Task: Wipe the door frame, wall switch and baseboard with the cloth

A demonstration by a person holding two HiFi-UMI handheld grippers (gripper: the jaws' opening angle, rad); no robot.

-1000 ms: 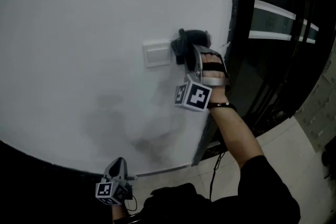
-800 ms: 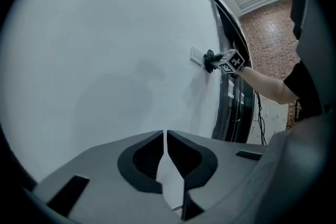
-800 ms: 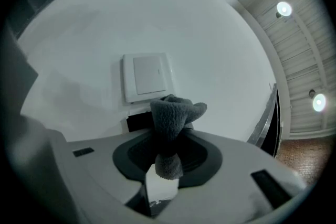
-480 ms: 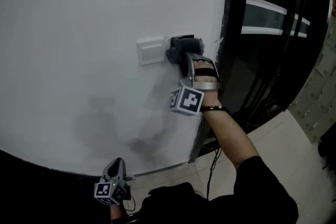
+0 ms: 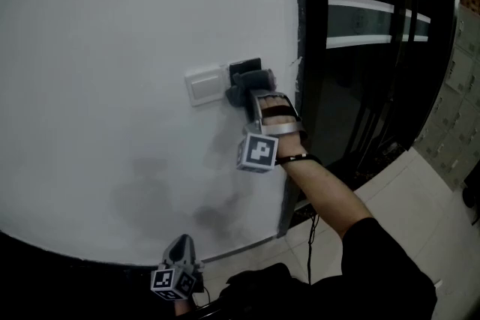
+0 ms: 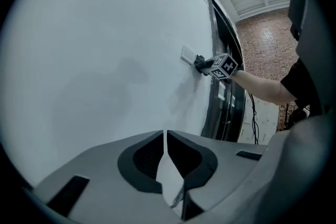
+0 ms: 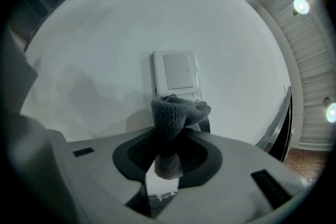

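A white wall switch [image 5: 205, 86] [image 7: 176, 75] is set in the white wall beside the dark door frame [image 5: 298, 34]. My right gripper [image 5: 241, 83] [image 7: 176, 113] is shut on a grey cloth [image 7: 177, 113] [image 5: 247, 79]. The bunched cloth presses against the switch's right edge. My left gripper [image 5: 182, 249] [image 6: 166, 136] hangs low near the foot of the wall with its jaws shut on nothing. From the left gripper view the right gripper [image 6: 208, 64] and the switch [image 6: 188, 53] show far up the wall.
A dark glass door [image 5: 367, 49] stands right of the frame. Pale floor tiles [image 5: 420, 221] lie at the lower right. A dark baseboard [image 5: 75, 251] runs along the wall's foot. A cable [image 5: 309, 236] hangs under my right forearm.
The right gripper and cloth have slid left onto the switch's right edge. The head view has swung right. The left gripper stays low.
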